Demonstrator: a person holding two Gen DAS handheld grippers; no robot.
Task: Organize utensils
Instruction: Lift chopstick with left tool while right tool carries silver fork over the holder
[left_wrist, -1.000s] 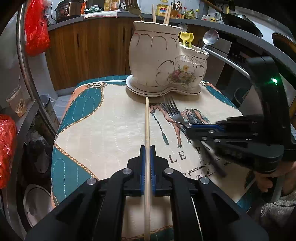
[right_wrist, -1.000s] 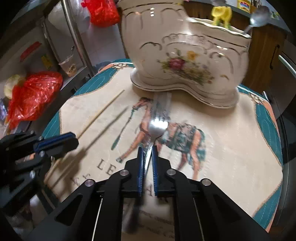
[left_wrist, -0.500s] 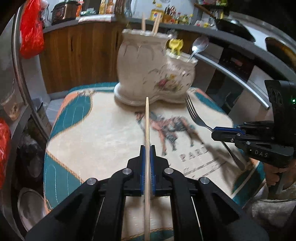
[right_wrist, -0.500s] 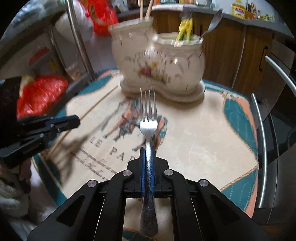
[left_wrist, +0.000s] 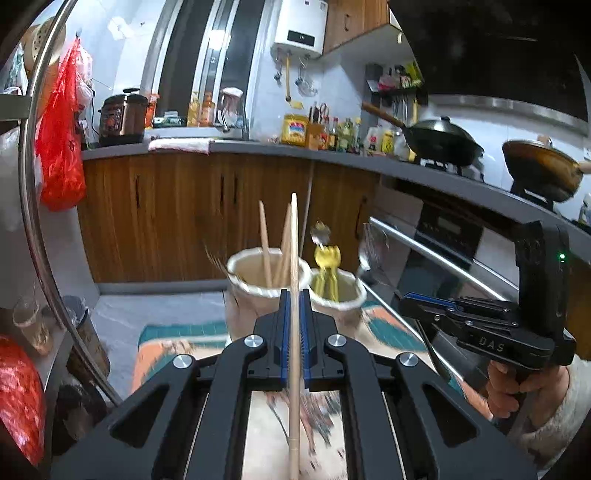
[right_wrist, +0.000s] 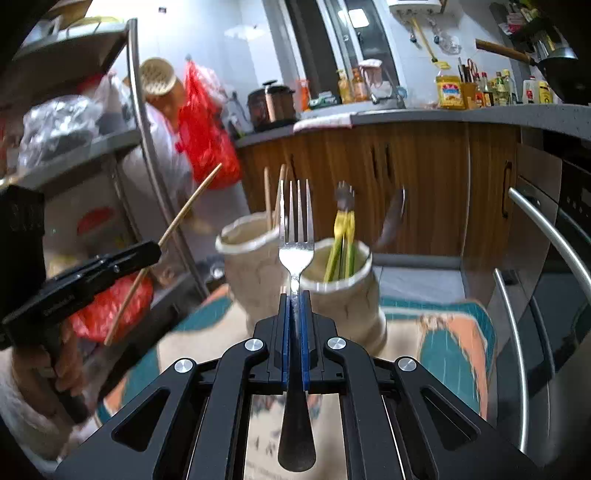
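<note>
Left gripper (left_wrist: 294, 314): jaws closed on a wooden chopstick (left_wrist: 294, 266), pointing toward the ceramic holder (left_wrist: 258, 291) and raised above its rim.
Left hand (right_wrist: 55, 365): wrapped around the gripper's handle, left of the ceramic holder in the right wrist view; pale knit sleeve at the wrist.
Right gripper (right_wrist: 294, 317): jaws closed on the neck of a fork (right_wrist: 294, 254), tines toward the ceramic holder.
Right hand (left_wrist: 517, 384): fist on the grip, right of the ceramic holder in the left wrist view; pale sleeve at the wrist.
</note>
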